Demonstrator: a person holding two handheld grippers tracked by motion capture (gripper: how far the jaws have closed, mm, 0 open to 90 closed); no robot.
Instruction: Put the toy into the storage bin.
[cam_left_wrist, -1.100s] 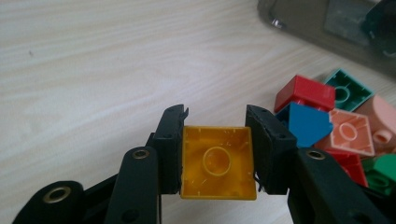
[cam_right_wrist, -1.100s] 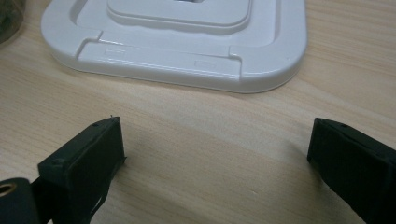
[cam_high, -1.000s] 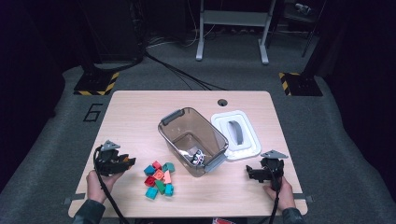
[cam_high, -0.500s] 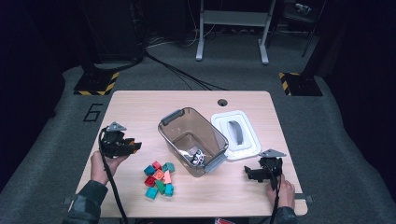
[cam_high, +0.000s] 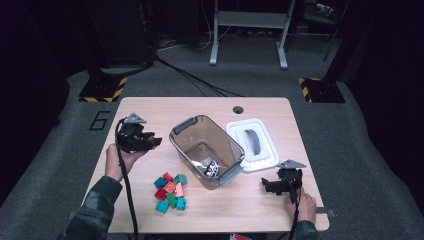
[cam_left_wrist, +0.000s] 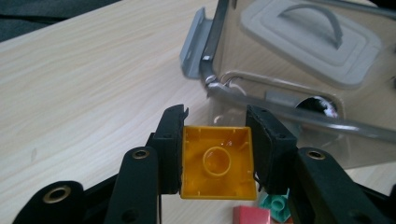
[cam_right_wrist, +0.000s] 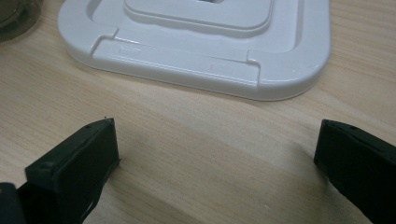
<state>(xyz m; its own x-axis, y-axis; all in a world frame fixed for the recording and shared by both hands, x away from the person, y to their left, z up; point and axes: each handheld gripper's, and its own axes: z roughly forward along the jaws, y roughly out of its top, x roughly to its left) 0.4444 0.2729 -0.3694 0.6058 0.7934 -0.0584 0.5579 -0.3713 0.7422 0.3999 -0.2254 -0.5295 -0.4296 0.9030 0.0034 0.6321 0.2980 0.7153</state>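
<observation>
On the pale wooden table, a clear grey-tinted plastic bin with grey latch handles stands open near the middle, with a few small black-and-white objects lying in its bottom. Just to its right lies the bin's flat white lid with a grey handle, top side up. The left tongs, held in the person's left hand above the table's left part, are clamped on a yellow-orange plastic building block; the left gripper view shows the block's hollow underside with its round tube facing the camera, pinched between the two black jaws just short of the bin's near wall and handle. In front of the bin sits a loose cluster of small red, teal and salmon plastic blocks, touching one another. The right tongs rest low near the table's front right, in the person's right hand, with their jaws spread wide apart and nothing between them; the right gripper view shows bare wood between the jaws and the lid's white rim just beyond.
</observation>
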